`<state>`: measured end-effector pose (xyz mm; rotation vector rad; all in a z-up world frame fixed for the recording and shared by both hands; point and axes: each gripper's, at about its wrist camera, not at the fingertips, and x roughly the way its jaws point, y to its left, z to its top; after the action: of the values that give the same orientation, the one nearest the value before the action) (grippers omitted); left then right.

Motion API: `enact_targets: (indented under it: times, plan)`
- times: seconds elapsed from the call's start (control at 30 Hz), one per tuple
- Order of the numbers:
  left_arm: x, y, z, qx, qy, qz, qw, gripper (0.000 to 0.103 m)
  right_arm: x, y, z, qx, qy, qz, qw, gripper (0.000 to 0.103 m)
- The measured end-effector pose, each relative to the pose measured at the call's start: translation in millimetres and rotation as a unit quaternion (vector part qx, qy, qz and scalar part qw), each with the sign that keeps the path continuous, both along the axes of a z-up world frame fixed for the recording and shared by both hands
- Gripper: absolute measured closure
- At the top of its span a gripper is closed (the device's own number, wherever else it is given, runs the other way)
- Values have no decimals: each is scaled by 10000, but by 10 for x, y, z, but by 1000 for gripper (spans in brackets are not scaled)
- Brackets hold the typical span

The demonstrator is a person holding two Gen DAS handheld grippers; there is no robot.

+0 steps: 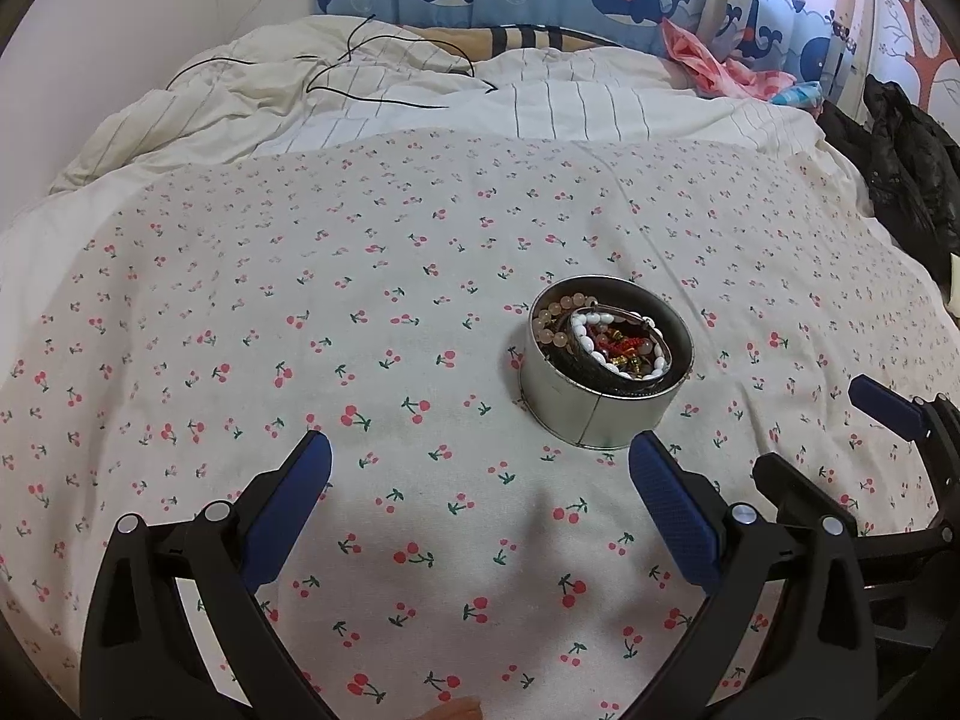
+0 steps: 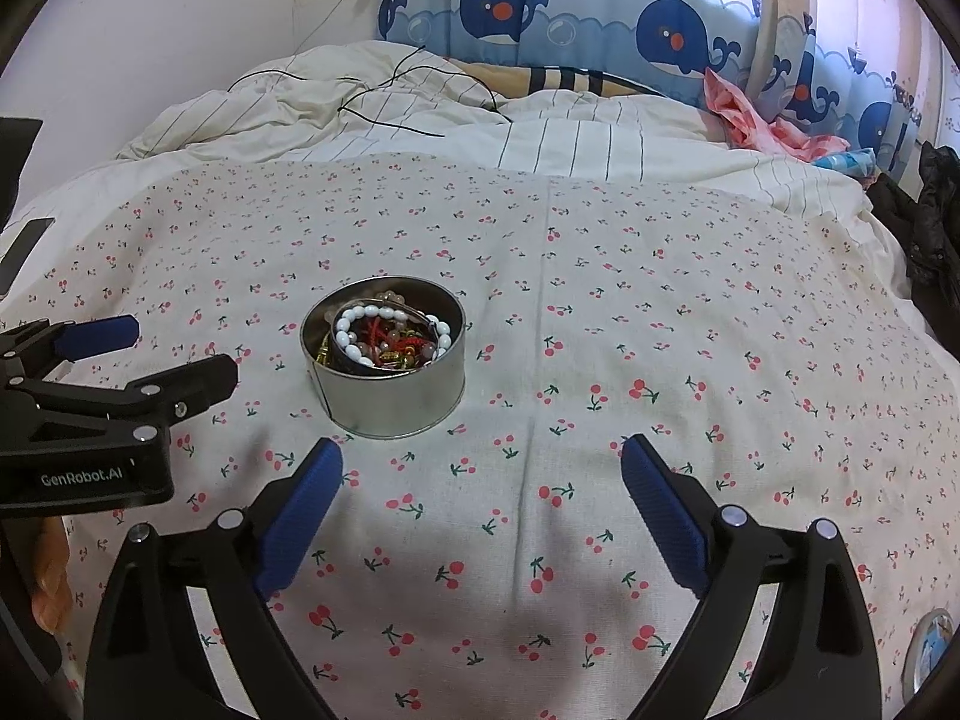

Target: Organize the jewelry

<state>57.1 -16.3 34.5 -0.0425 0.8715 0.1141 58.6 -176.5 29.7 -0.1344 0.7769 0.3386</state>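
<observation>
i find both my left gripper [image 1: 480, 498] and right gripper [image 2: 480, 504] spread wide and empty over the cherry-print bedsheet [image 2: 660, 312], the round metal tin [image 2: 384, 384] of beaded bracelets [image 2: 390, 333] just ahead, so i judge lidding remains, the lid [image 2: 929, 648] lying far right.

Both wrist cameras look forward and down across the bed [image 1: 420, 312] from nearby, sharing the tin [image 1: 606, 372] and curtain [image 2: 600, 18].
</observation>
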Motion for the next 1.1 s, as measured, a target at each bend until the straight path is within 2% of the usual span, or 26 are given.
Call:
enact_targets:
  times: [1.1]
  plan:
    - [27,-39,-43,35,135,-25,9999,7,7,-1,-59,-42,-10,-40,10000,10]
